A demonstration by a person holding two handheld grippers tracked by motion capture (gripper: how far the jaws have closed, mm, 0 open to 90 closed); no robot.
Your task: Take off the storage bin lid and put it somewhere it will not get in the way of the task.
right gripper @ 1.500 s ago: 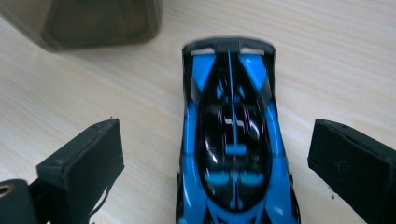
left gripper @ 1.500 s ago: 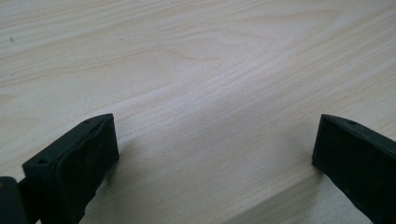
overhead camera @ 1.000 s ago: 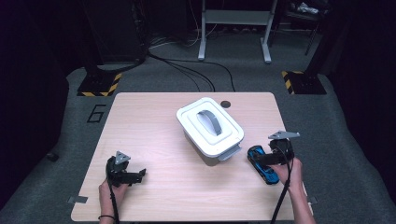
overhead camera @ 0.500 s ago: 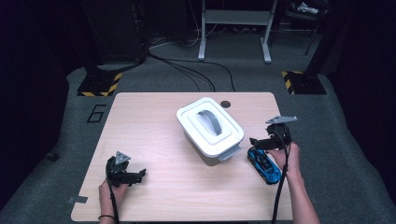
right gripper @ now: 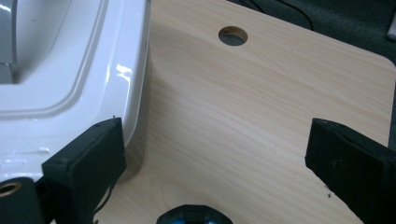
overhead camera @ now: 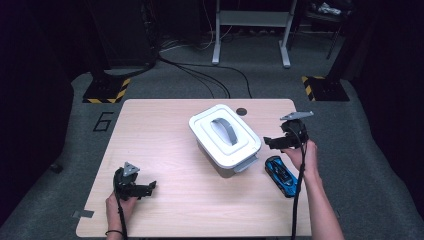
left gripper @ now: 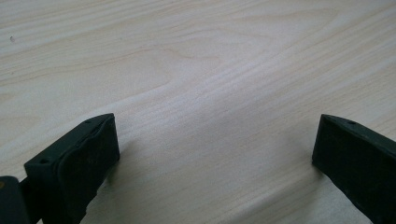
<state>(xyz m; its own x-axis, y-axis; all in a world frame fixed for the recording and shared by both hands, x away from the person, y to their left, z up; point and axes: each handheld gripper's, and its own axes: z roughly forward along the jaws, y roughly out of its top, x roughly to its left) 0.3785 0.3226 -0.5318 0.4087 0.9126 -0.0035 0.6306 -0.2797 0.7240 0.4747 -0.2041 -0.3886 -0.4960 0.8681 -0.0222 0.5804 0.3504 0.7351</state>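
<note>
"So what just changed?"

"A moment ago the right gripper (overhead camera: pixel 280 141) was down over the toy car (overhead camera: pixel 281 175). Now it is higher in the frame, right of the box (overhead camera: pixel 225 137), and the car lies alone below it."

"Is the car in the claw?"

"No. In the right gripper view the jaws stand wide apart with bare table (right gripper: pixel 261 112) between them. The car's nose (right gripper: pixel 191 215) peeks in at the bottom edge. I think the hand let it go, or never took it."

"And the other one?"

"The left gripper (overhead camera: pixel 134 186) sits at the lower left of the frame, same spot as before. Its jaws are apart too, with only wood between them."

"How many things are there?"

"One white box with its lid on and a grey handle (overhead camera: pixel 224 129), in the middle. One blue car, lower right, close beside the box. Two grippers. One round hole (overhead camera: pixel 242 111) in the table, above the box."
</note>
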